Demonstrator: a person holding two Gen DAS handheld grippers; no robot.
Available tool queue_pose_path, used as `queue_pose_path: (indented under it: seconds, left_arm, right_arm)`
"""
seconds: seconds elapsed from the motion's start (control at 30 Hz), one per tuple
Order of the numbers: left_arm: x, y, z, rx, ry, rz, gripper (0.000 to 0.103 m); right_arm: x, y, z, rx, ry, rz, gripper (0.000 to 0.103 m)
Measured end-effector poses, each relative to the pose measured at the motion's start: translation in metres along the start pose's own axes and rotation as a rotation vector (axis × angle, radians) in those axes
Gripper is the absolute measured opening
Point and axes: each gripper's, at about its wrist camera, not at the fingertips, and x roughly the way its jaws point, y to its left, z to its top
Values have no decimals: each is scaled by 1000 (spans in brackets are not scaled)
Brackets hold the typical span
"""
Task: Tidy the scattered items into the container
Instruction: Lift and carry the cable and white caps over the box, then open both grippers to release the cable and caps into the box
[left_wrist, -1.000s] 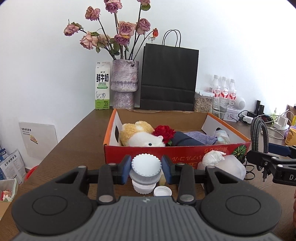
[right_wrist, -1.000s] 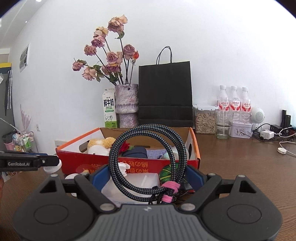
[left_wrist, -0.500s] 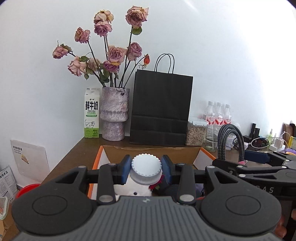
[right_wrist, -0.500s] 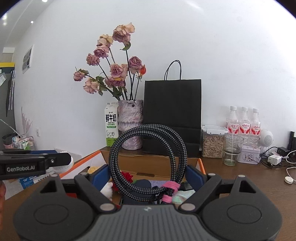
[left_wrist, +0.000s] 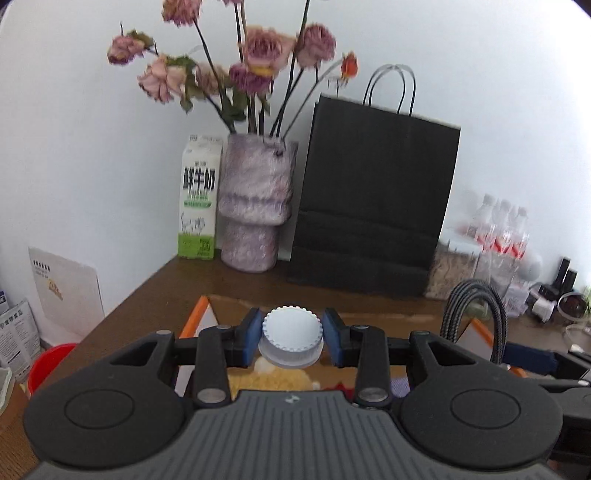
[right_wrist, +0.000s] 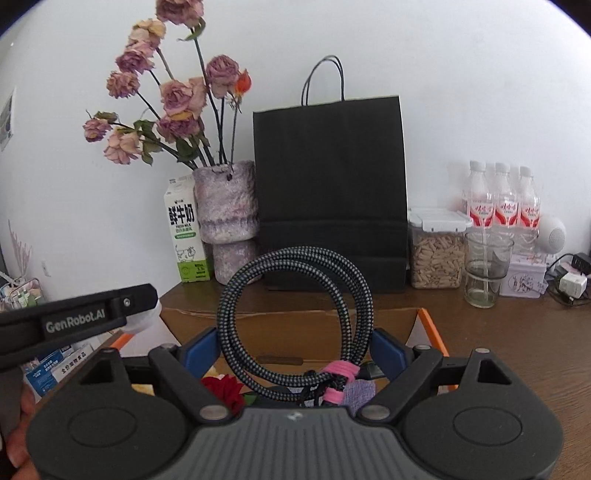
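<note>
Plainly, both loads hang over the box, neither yet let go.
Left gripper (left_wrist: 291, 338): clamped on the white ridged-cap jar (left_wrist: 290, 338), centre of frame, above the yellow plush toy (left_wrist: 273, 378).
Right gripper (right_wrist: 295, 350): closed on the braided cable coil (right_wrist: 295, 314), pink tie (right_wrist: 338, 376) low in the grip.
Cardboard box (right_wrist: 295, 328): lower centre, orange rims either side, already fairly full.
Risk: the jar may roll off the soft toy; the coil's loop could snag a finger on release.
Room: the grippers sit close side by side, so clashing is likely; free air above, paper bag (right_wrist: 328, 192) and vase (right_wrist: 227, 218) beyond the far wall.
</note>
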Motion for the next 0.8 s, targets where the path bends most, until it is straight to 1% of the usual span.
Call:
queue_pose_path:
  seconds: [0.07, 0.17, 0.33, 0.43, 0.47, 0.5, 0.53, 0.57, 0.6, 0.63, 0.7, 0.8]
  left_arm:
    - [8, 2, -7, -1, 30, 1, 37]
    - [8, 1, -13, 22, 29, 11, 37]
    - [6, -1, -24, 40, 38, 22, 37]
    - [4, -1, -27, 43, 21, 32, 37]
    - [2, 0, -26, 35, 6, 42, 45]
    - [-1, 1, -25, 27, -8, 52, 58]
    - [-4, 1, -25, 18, -25, 87, 87]
    - [-7, 2, -24, 13, -48, 137, 103]
    - [-10, 4, -24, 14, -65, 151, 103]
    - [-12, 7, -23, 7, -66, 138, 103]
    - [-15, 12, -22, -29, -58, 110, 103]
    - [-17, 14, -22, -36, -57, 111, 103]
  right_arm:
    - [10, -1, -7, -10, 34, -4, 87]
    - [19, -4, -14, -7, 66, -12, 87]
    - [19, -3, -17, -17, 63, -20, 87]
    - [17, -3, -17, -10, 67, -19, 88]
    - [16, -3, -17, -4, 72, -21, 89]
    - [16, -4, -17, -4, 73, -25, 94]
    - [15, -4, -16, -8, 73, -36, 102]
    - [12, -4, -14, -7, 66, -52, 103]
    - [9, -6, -13, 4, 52, -69, 103]
    - [6, -8, -11, 18, 45, -75, 103]
    - [2, -11, -7, 38, 50, -59, 103]
    - [-1, -11, -5, 36, 45, -58, 103]
